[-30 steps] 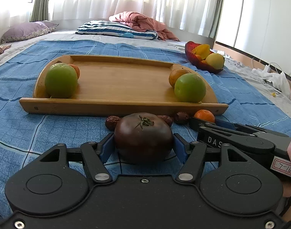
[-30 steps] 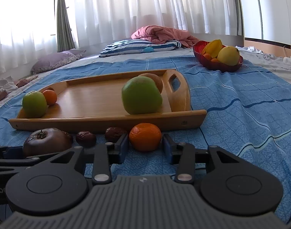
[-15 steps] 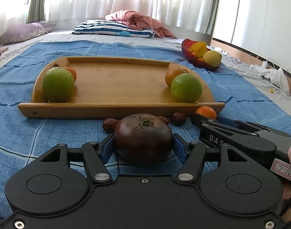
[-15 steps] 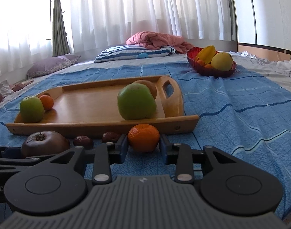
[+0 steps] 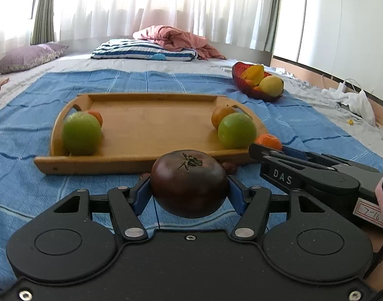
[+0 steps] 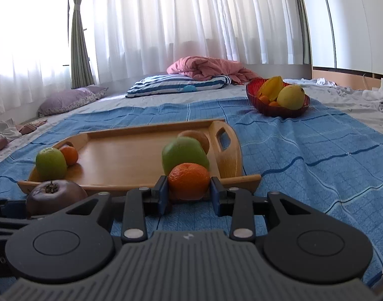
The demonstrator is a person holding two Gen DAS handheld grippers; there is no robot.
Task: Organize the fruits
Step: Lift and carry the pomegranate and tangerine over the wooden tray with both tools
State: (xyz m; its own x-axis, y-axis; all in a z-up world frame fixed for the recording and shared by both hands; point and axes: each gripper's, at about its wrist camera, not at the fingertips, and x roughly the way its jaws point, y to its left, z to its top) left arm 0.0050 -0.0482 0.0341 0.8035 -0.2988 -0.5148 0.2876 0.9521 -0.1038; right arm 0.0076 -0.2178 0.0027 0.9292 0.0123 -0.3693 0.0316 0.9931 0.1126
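Observation:
My left gripper (image 5: 188, 193) is shut on a dark purple tomato (image 5: 188, 183) and holds it above the blue blanket, in front of the wooden tray (image 5: 151, 125). My right gripper (image 6: 188, 195) is shut on an orange tangerine (image 6: 188, 180), also lifted, near the tray's right front corner (image 6: 241, 178). The tray holds a green apple (image 5: 81, 133) with a small orange (image 5: 96, 116) at its left end, and a green apple (image 5: 236, 130) with an orange fruit (image 5: 221, 115) at its right end. The tomato also shows in the right wrist view (image 6: 55, 195).
A red bowl (image 5: 244, 85) with yellow fruit stands on the bed, far right. Small dark dates (image 5: 230, 166) lie on the blanket by the tray's front edge. Pillows (image 5: 143, 51) and a pink quilt (image 5: 176, 37) lie at the back. White clothes (image 5: 354, 100) lie at the right.
Both grippers have risen with their fruit off the blanket: the tomato and the tangerine now hang above it, and the tray sits lower in both views.

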